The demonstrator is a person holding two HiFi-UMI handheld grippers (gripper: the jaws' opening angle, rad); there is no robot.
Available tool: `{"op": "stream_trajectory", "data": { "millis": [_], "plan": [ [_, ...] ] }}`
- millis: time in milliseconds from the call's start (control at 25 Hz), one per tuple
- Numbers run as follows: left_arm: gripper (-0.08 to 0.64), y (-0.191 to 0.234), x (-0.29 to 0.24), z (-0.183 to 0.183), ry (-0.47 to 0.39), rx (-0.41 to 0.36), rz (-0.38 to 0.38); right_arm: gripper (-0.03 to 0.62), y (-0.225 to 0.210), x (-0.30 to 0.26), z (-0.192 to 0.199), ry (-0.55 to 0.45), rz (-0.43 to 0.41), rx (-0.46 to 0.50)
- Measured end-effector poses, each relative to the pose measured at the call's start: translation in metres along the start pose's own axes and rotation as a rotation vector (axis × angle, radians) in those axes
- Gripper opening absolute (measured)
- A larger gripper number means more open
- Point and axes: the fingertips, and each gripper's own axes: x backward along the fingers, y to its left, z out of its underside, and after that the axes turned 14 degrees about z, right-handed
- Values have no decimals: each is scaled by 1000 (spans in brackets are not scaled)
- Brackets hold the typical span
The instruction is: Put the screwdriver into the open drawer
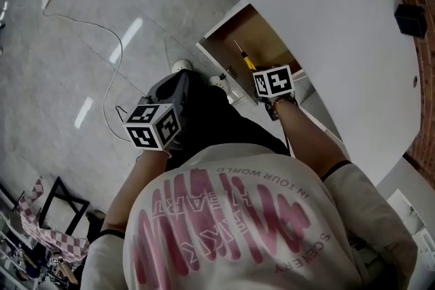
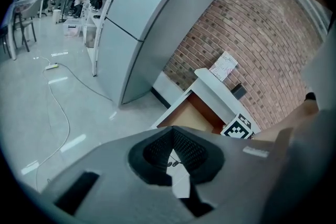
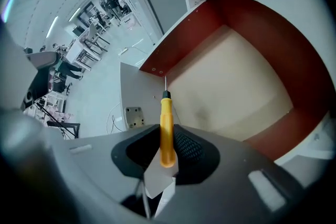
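Observation:
The yellow-handled screwdriver (image 1: 246, 61) (image 3: 166, 134) points shaft-first into the open drawer (image 1: 219, 56) (image 3: 236, 86). My right gripper (image 1: 259, 75) (image 3: 167, 140) is shut on its handle and hangs steeply down over the drawer's tan floor. The thin shaft tip sits near the drawer's front wall. My left gripper (image 1: 178, 78) (image 2: 172, 150) hovers over the floor to the left of the drawer, with its pads together and nothing between them. From the left gripper view, the drawer (image 2: 191, 113) is ahead and to the right.
A white desktop (image 1: 340, 30) overhangs the drawer on the right, with a small black box (image 1: 411, 18) on it. A cable (image 1: 102, 30) trails across the shiny floor. A brick wall (image 2: 252, 50) and a tall grey cabinet (image 2: 147, 18) stand beyond.

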Motion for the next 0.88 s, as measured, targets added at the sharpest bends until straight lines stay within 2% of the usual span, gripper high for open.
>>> {"op": "stream_trajectory", "data": {
  "millis": [200,320,560,880],
  "plan": [
    [3,11,-6,-24,19,-24,35,94,1,1,0,17,9,-1],
    [3,24,-8,-30,36,-30,30,94,1,-9,-2,40,9,-26],
    [3,45,-5,-21,54,10,1,95,-2,-34,4,123,19,-9],
    [3,66,-3,-13,36,53,-46,95,-1,-57,0,158,-2,38]
  ]
}}
